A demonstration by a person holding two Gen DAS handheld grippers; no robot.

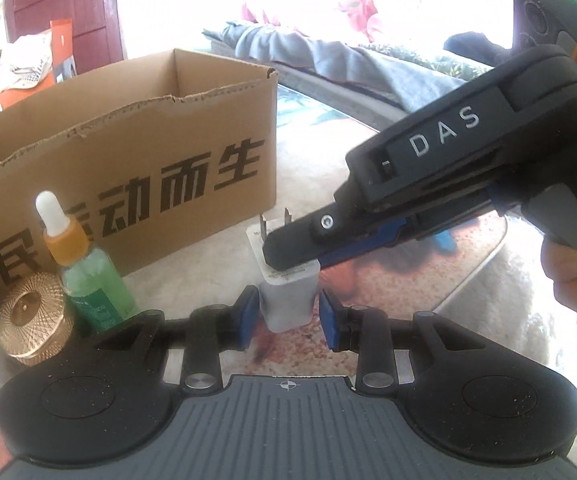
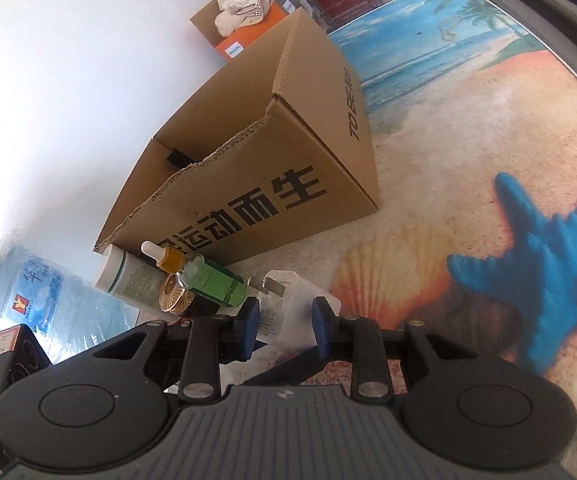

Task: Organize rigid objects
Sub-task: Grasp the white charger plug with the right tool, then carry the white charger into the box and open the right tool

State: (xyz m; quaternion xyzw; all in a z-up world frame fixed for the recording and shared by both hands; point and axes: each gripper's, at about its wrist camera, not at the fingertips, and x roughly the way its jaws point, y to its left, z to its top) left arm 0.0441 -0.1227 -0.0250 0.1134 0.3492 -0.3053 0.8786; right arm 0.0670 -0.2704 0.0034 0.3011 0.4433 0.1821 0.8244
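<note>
A white plug charger [image 1: 286, 298] stands on the beach-print mat, prongs up, in front of an open cardboard box [image 1: 136, 132]. My left gripper [image 1: 288, 322] is open with its blue pads either side of the charger's lower body, a small gap on the right. My right gripper [image 1: 288, 258] reaches in from the right and its fingers straddle the charger's top; in the right wrist view [image 2: 285, 320] the charger [image 2: 288, 314] sits between the open blue pads. A green dropper bottle [image 1: 88, 276] and a gold round lid [image 1: 32, 316] stand to the left.
A white tube [image 2: 128, 276] lies by the cardboard box [image 2: 272, 168] next to the dropper bottle [image 2: 204, 276] and gold lid [image 2: 176, 294]. An orange box with a cloth [image 2: 244, 12] sits behind. Grey fabric [image 1: 328, 56] lies at the back. A blue starfish print [image 2: 540, 276] marks the mat.
</note>
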